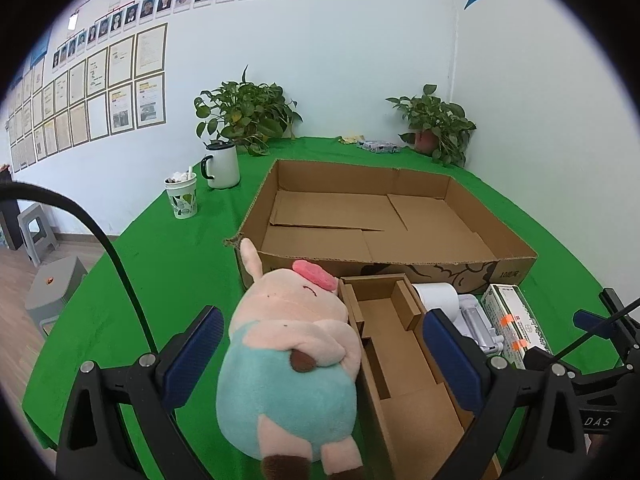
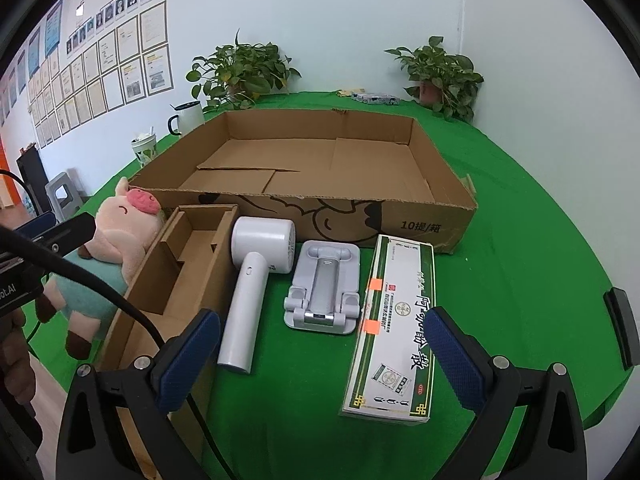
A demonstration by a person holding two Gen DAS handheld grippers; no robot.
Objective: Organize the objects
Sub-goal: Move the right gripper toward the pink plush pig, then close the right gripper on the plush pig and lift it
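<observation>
Now my left gripper [image 1: 320, 354] gapes over the plush [image 1: 288, 360], its long axis toward twelve o'clock; right gripper [image 2: 322, 354], also wide, holds nothing.

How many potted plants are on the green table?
2. One potted plant stands at the back left behind the white mug; the other potted plant is in the back right corner. None seem hidden.
</observation>
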